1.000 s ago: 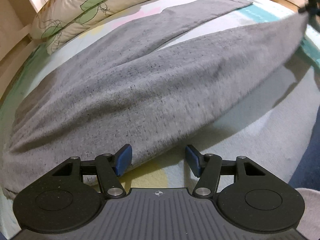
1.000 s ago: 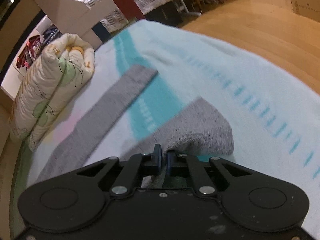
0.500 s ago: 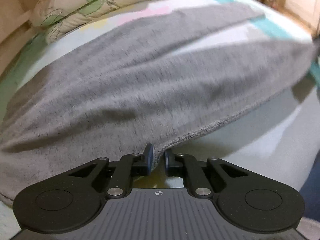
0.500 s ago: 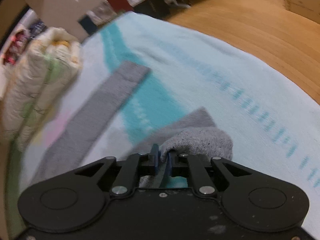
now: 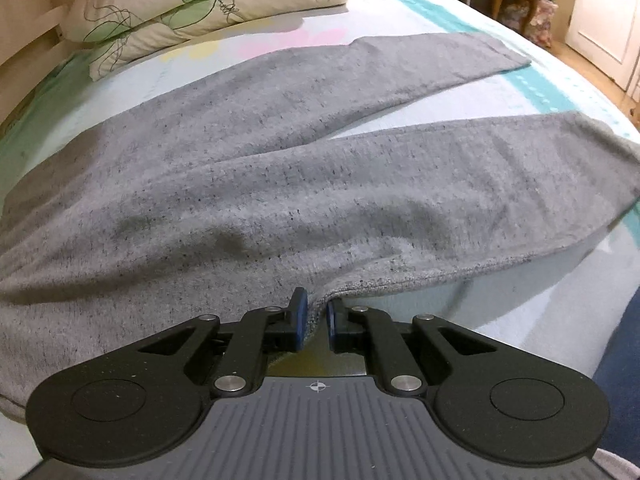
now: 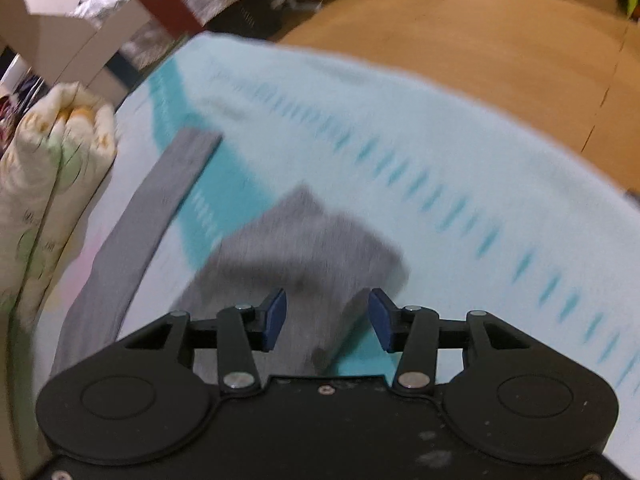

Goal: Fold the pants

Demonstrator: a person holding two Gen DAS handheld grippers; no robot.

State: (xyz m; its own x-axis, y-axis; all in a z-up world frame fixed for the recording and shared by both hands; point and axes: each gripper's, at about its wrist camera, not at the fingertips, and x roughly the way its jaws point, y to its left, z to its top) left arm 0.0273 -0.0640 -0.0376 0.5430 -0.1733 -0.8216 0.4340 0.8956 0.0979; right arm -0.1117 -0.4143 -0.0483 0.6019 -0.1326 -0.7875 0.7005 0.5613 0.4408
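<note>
On the light blue bed (image 5: 552, 292), the right gripper (image 6: 327, 320) has just opened and dropped the pants (image 5: 280, 184) cuff, while the left gripper (image 5: 314, 314) has closed on the near edge, so the leg probably needs regrasping.

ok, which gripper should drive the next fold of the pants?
Left. The left gripper is shut on the pants at the near leg's edge. The right gripper is open, holding nothing, with the cuff below it.
</note>
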